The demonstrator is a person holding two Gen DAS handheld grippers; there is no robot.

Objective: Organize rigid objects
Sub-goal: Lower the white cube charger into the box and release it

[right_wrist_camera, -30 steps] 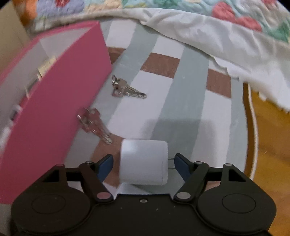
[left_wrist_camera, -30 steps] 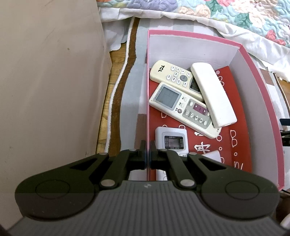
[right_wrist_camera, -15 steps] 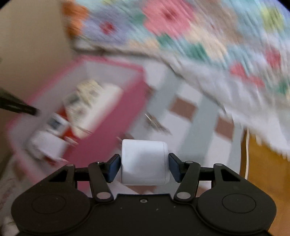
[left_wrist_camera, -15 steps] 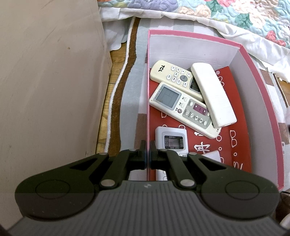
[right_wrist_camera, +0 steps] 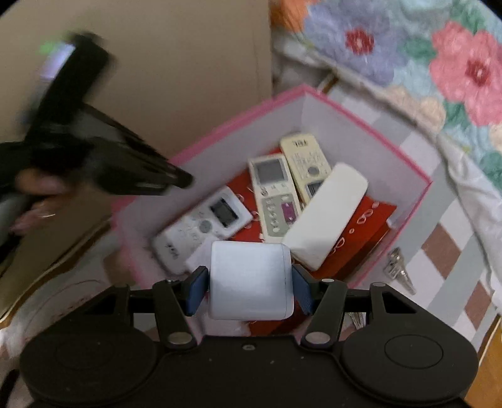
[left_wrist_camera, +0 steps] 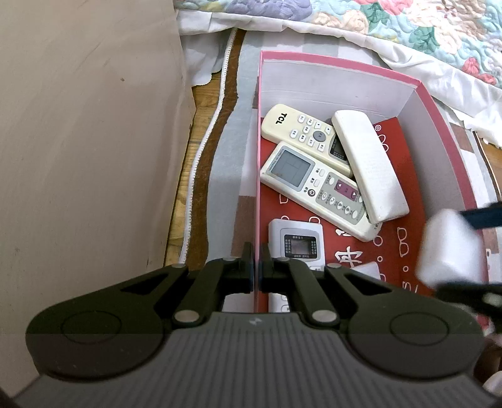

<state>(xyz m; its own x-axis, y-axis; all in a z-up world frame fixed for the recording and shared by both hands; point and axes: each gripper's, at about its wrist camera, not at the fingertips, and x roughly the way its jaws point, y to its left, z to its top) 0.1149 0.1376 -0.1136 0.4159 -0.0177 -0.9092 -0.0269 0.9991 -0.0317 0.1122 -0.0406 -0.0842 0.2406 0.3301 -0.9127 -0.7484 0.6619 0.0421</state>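
My right gripper [right_wrist_camera: 249, 290] is shut on a white plug-shaped block [right_wrist_camera: 251, 279] and holds it above the near edge of the pink box [right_wrist_camera: 422, 185]; the block also shows in the left wrist view [left_wrist_camera: 451, 251]. The box holds several white remote controls [left_wrist_camera: 317, 185] on a red liner. My left gripper [left_wrist_camera: 256, 271] is shut on the box's left wall [left_wrist_camera: 258, 157]; it shows blurred in the right wrist view [right_wrist_camera: 175, 179].
A set of keys [right_wrist_camera: 398, 270] lies on the striped mat right of the box. A beige wall panel [left_wrist_camera: 88, 141] stands to the left. A floral quilt [left_wrist_camera: 408, 22] hangs over the far side. A white round object [right_wrist_camera: 62, 310] lies near left.
My right gripper closed on the white block, lifted it off the mat and carried it left over the box. The left gripper has not moved.
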